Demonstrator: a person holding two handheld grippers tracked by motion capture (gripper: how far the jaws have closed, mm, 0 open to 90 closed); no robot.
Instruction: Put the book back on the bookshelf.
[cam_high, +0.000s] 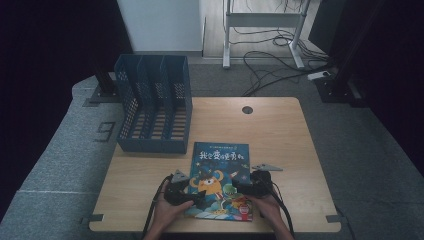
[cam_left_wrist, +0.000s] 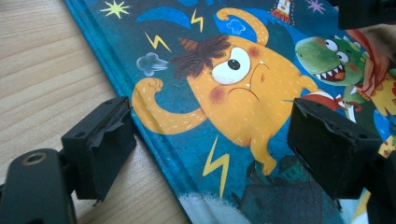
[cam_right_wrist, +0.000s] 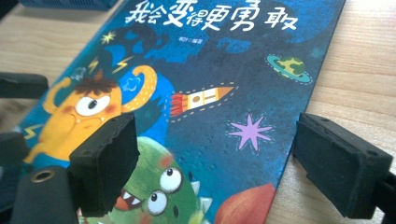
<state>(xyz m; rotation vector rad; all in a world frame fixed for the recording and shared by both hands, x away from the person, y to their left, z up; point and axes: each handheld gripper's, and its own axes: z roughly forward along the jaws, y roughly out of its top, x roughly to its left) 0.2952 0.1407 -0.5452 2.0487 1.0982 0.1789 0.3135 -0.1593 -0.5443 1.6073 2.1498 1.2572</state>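
A blue picture book (cam_high: 220, 180) is shown flat at the near edge of the wooden table (cam_high: 280, 145), right of the blue file rack (cam_high: 155, 107). The left gripper (cam_high: 196, 196) is held with jaws apart astride the book's left edge; the right gripper (cam_high: 239, 188), jaws likewise apart, is held astride its right edge.

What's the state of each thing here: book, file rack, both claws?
Picture book: closed, flat on the table, cover up.
File rack: upright beyond the book, slots look empty.
Left claw: open, jaws straddle the book's left edge.
Right claw: open, jaws straddle the book's right edge.
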